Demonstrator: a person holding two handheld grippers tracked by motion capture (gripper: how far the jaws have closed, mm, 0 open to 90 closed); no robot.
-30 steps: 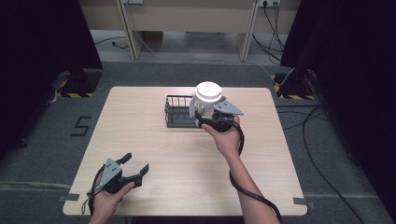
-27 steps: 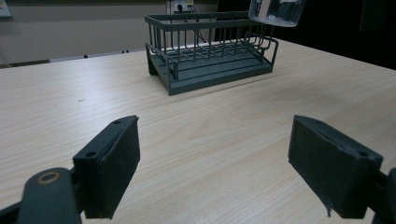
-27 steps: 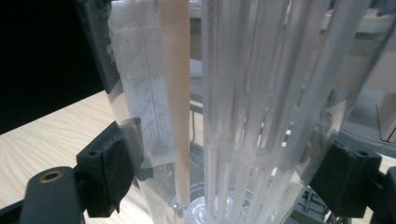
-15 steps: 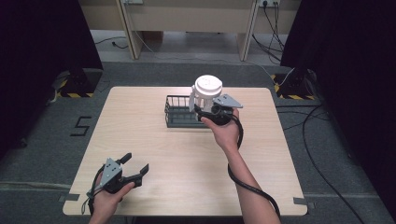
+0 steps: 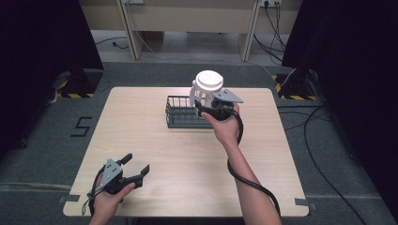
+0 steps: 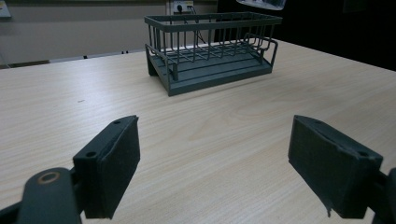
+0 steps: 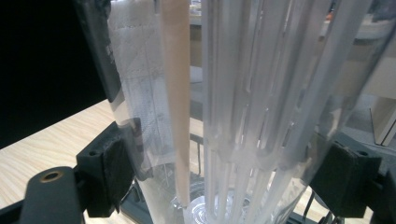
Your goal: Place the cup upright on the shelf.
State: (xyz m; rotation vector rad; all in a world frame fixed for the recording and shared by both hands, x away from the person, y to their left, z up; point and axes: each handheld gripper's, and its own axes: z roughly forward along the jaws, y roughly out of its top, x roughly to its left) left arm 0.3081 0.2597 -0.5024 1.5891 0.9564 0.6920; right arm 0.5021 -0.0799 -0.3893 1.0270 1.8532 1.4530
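1. The clear plastic container (image 5: 206,89), white-lidded and ribbed, hangs above the right end of the dark wire rack (image 5: 184,112), its long axis close to upright. In the right gripper view its see-through wall (image 7: 243,93) stands between the two pads, with a pale stick-like piece visible inside.
2. The right gripper (image 5: 212,107) has its fingers (image 7: 109,175) closed on the container's sides, one pad on each flank. Seen from above, the container's bottom looks just over the rack's rim; whether it already touches the rack floor cannot be told.
3. My judgement: the coming move turns on the vertical line between container and rack. The container lies straight ahead of the fingers, and the rack opening sits below it, so a plain lowering should seat it, provided the base clears the near rail.
4. The rack stands toward the far middle of the bench (image 5: 141,140), its long side running left to right.
5. The left gripper (image 5: 126,172) rests at the near left corner of the bench, fingers (image 6: 116,163) spread wide and holding nothing, well apart from the rack (image 6: 210,51). The right hand is clearly the nearer one.
6. Nothing else lies on the bench between the grippers and the rack.
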